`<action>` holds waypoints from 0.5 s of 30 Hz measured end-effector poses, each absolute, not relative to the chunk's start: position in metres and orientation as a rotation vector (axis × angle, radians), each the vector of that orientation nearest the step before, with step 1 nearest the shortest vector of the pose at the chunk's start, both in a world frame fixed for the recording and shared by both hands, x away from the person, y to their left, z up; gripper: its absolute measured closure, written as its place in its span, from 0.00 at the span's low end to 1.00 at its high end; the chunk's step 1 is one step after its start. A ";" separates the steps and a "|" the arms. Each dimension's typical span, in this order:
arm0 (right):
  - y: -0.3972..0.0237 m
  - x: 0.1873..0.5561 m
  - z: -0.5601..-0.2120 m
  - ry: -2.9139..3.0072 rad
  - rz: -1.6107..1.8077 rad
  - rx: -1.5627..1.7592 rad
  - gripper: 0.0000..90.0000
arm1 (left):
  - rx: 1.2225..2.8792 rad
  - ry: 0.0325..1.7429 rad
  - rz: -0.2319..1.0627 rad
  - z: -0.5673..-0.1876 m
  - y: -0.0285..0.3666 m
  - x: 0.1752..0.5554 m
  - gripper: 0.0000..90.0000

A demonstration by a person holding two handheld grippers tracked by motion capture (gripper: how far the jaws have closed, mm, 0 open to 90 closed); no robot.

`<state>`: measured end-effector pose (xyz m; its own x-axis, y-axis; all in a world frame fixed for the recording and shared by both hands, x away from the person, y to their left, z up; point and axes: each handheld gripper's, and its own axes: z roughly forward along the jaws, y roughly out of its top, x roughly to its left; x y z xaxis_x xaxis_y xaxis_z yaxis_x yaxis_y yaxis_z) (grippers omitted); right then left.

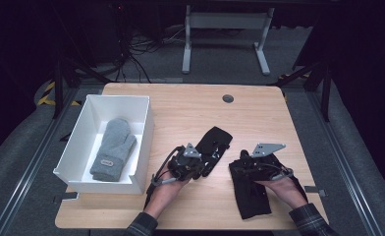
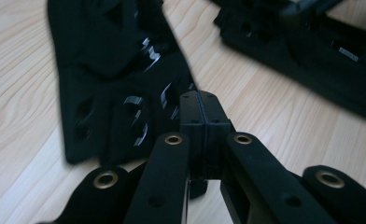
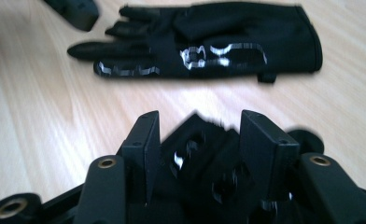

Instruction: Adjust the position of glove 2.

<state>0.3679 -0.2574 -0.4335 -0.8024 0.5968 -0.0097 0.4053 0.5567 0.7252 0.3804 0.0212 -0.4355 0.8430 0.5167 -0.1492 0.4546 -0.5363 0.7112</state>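
black gloves (image 1: 215, 142): matt cloth, glossy print | table (image 1: 259, 118): smooth wood | mitten (image 1: 114, 147): grey knit

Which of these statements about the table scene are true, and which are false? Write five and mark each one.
1. A grey mitten lies inside the white box. True.
2. Three black gloves lie on the table. False: there are two, the farther glove by the left gripper and the nearer glove under the right gripper.
3. The left gripper is shut. True.
4. The right gripper has its jaws pressed together. False: they stand apart, with black glove fabric between them.
5. The white box stands on the right side of the table in the high view. False: it stands on the left side.
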 end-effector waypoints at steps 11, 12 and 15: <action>-0.272 0.350 -0.439 2.537 1.075 0.856 0.54 | 2.301 0.731 0.118 -0.458 -0.013 0.397 1.00; -0.273 0.350 -0.439 2.535 1.079 0.853 0.54 | 2.318 0.742 0.152 -0.457 -0.010 0.397 1.00; -0.273 0.350 -0.440 2.536 1.074 0.855 0.54 | 2.329 0.808 0.184 -0.454 0.008 0.402 1.00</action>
<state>0.3503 -0.2731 -0.4396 -0.7941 0.6077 -0.0069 0.4180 0.5543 0.7197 0.4018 0.0075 -0.4545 0.7997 0.5953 -0.0782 0.5031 -0.5932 0.6285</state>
